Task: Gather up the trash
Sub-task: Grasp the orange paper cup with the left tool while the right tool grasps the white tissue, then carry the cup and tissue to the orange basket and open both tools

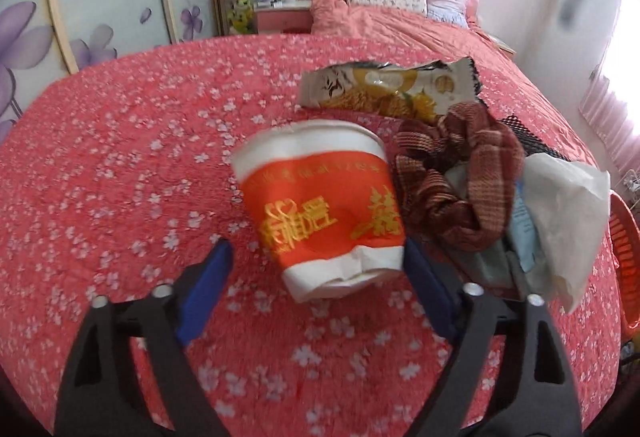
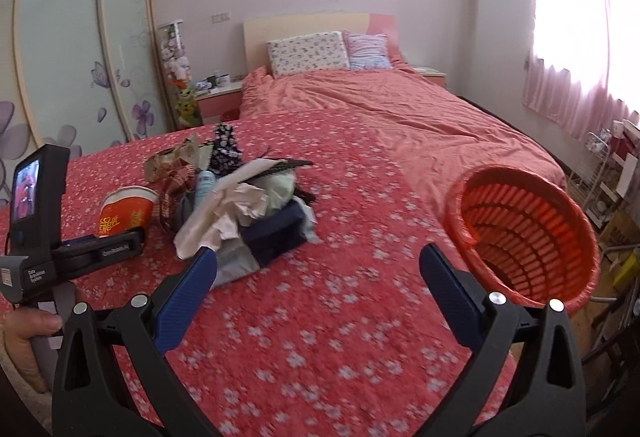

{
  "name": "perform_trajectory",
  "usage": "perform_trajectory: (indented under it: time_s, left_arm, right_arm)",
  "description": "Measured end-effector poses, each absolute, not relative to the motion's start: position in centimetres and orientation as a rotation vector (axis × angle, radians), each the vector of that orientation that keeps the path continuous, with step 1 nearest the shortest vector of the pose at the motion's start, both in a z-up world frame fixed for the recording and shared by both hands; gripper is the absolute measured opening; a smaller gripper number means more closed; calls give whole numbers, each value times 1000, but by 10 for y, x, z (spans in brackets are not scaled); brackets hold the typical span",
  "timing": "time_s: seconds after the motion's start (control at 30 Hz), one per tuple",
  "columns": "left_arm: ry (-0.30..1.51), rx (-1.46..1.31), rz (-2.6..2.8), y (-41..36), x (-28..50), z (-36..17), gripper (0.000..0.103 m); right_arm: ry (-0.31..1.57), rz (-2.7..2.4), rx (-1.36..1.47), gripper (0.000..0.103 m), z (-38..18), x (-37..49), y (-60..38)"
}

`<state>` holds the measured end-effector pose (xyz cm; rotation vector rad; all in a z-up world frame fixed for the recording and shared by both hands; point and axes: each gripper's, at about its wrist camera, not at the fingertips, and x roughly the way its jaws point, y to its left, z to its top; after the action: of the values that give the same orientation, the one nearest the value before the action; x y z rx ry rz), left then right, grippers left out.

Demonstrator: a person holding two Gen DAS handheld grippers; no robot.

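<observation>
The left gripper (image 1: 316, 257) is standing wide open around the crumpled red-and-white paper cup (image 1: 320, 205), its fingers (image 1: 208, 289) flanking the base without squeezing. The cup is lying on the floral bedspread (image 1: 120, 177), just left of the trash pile (image 2: 244, 213), with a torn snack wrapper (image 1: 384, 89) behind it. Right of that pile, the right gripper (image 2: 316, 265) is hanging spread and empty beside the orange basket (image 2: 524, 233)

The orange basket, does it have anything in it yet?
Empty as far as visible: the orange basket is tipped toward the camera, showing only bare slatted walls.
</observation>
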<state>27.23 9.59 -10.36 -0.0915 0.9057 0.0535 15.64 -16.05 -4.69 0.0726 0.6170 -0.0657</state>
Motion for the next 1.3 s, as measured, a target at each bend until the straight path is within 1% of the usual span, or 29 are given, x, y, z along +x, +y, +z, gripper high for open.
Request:
perform_trajectory:
  time_s: [0.03,0.07,0.17,0.3,0.33,0.37,0.4,0.5,0.53,0.6,0.63,0.7,0.73,0.8,0.87,0.9,0.97,1.17,1.23,1.3]
  left_arm:
    - [914,-98,55,99,275,-106,67]
    - [921,-100,57,102,276,-107,65]
    - [918,-91,80,117,276,-110,65]
    - [917,-91,114,141,270,-111,65]
    - [922,-93,122,145,271,-112,68]
    - [927,-97,136,150,271,-113,72]
    - [930,-101,143,154,273,-114,73]
    - [934,-108,156,164,277,-114,74]
    - [936,-109,157,164,280,-113,74]
    - [935,-109,160,165,282,-112,74]
    - [934,-107,161,165,285,-112,74]
    - [936,-99,162,165,287,-113,74]
    - [936,-94,164,165,288,-114,73]
    - [930,-84,159,166,294,-112,69]
    - [929,-94,149,169,298,-110,69]
    - [927,-102,154,171,299,-110,70]
    - [921,-110,166,175,298,-109,84]
    - [910,-124,176,186,304,-105,90]
    - [912,-129,175,188,308,-105,90]
    - [921,-134,164,189,313,-107,78]
  right_arm:
    - [623,-50,74,95,-48,162,-157]
    - [632,-32,78,92,-48,168,-153]
    - [651,20,93,86,-47,190,-140]
    - [675,54,106,81,-45,215,-125]
    - [681,58,110,80,-46,218,-123]
    - [690,57,111,79,-47,224,-121]
    - [705,51,111,77,-49,229,-119]
    - [768,60,131,62,-59,238,-118]
    - [787,66,140,59,-63,240,-119]
    - [808,80,159,45,-69,242,-121]
    - [806,90,166,41,-69,239,-121]
    - [806,118,187,24,-69,238,-123]
    - [803,128,194,23,-68,236,-123]
    - [780,148,198,20,-63,231,-124]
    - [760,157,196,20,-60,229,-125]
    - [753,160,197,20,-58,227,-126]
    - [751,158,195,20,-58,228,-127]
    - [756,157,181,20,-61,228,-123]
    - [757,158,175,20,-62,228,-122]
    - [759,160,174,20,-63,228,-123]
